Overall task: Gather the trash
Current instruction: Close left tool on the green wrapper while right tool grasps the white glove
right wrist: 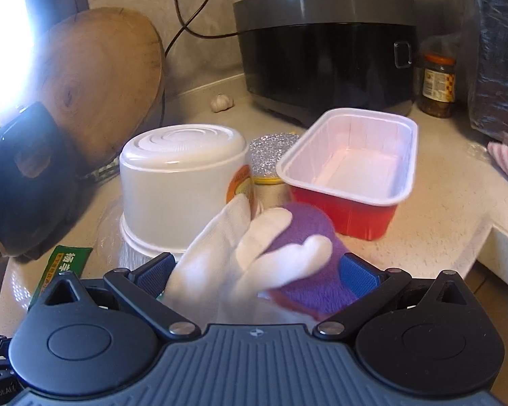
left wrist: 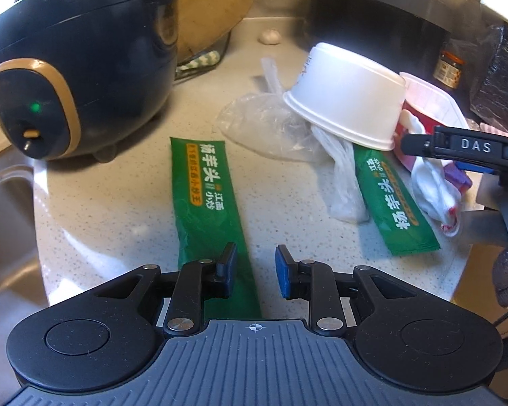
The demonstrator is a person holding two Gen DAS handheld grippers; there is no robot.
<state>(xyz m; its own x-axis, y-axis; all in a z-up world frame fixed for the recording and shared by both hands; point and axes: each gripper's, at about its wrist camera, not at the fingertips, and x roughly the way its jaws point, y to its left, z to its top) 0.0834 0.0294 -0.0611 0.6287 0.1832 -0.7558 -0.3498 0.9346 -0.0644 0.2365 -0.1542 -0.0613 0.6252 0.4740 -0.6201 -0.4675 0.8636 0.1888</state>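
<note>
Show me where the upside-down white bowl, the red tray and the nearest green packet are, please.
Upside-down white bowl (left wrist: 347,101): left wrist view, on its side wall.
Red tray (right wrist: 347,209): right wrist view, on its red front wall.
Nearest green packet (left wrist: 205,196): left wrist view, on its printed middle.

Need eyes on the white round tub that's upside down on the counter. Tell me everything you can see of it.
The white tub looks like plastic and stands inverted, ribbed base up, flared rim down. It tilts, its rim propped on crumpled clear plastic bags. An orange label shows on one side. The red tray sits beside it. Neither gripper touches it.
</note>
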